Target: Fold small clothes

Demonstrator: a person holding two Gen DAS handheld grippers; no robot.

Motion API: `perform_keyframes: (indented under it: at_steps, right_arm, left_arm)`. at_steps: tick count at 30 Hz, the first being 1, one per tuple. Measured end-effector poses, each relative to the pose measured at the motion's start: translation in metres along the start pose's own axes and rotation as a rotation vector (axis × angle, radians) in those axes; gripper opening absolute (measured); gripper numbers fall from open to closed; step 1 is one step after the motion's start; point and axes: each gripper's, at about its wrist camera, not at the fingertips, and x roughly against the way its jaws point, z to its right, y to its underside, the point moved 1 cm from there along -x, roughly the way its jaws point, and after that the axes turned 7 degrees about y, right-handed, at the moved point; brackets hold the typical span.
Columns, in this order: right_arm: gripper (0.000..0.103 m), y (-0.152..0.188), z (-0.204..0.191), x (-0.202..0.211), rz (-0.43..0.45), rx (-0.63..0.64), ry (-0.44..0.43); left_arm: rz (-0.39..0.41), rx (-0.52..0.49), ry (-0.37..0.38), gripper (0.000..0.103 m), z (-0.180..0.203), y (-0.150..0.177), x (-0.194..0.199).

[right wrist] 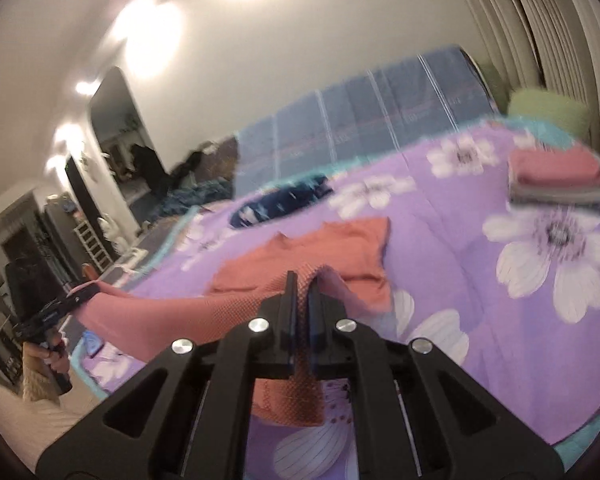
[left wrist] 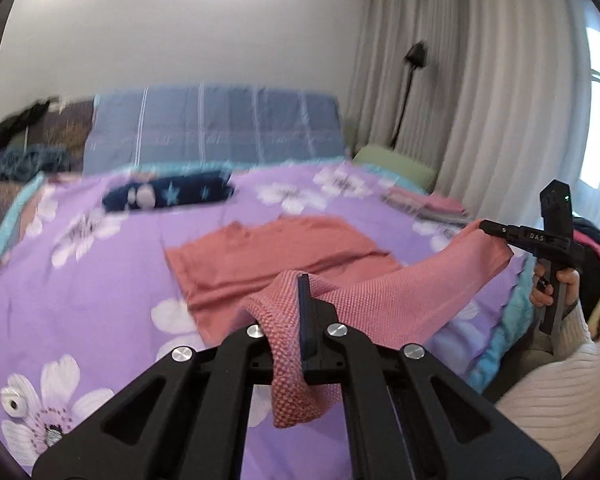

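Both tongs clamped on pink garment (left wrist: pixel 284 252) above purple floral bedspread (left wrist: pixel 100 280); curtains (left wrist: pixel 480 80) behind.

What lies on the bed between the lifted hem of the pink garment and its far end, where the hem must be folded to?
Nothing visible. Both the left gripper and the right gripper are shut on the hem of the pink garment. Its flat part is bare up to the collar. The navy cloth and the folded stack lie beyond and aside.
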Motion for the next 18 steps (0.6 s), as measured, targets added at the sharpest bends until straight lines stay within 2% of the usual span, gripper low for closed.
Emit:
perform_keyframes:
  at_steps: [3,7,10,16,18]
  right_arm:
    - [0.005,0.002,0.007,-0.051,-0.049,-0.007,0.077]
    - [0.005,0.001,0.005,-0.101,-0.084,0.046,0.165]
    - [0.005,-0.010,-0.003,-0.131,-0.081,0.107,0.192]
    - [0.005,-0.042,-0.009,-0.190,-0.080,0.149,0.183]
    - [0.006,-0.043,-0.003,-0.221,-0.125,0.152,0.207]
  left_arm:
    - [-0.066,0.048,-0.011,0.002,-0.027,0.007,-0.044]
    - [-0.098,0.107,-0.028,0.002,-0.056,0.005,-0.080]
    - [-0.089,0.124,-0.036,0.002,-0.071,-0.005,-0.097]
    - [-0.083,0.135,-0.094,0.002,-0.109,-0.033,-0.133]
    - [-0.111,0.150,-0.120,0.002,-0.129,-0.031,-0.158]
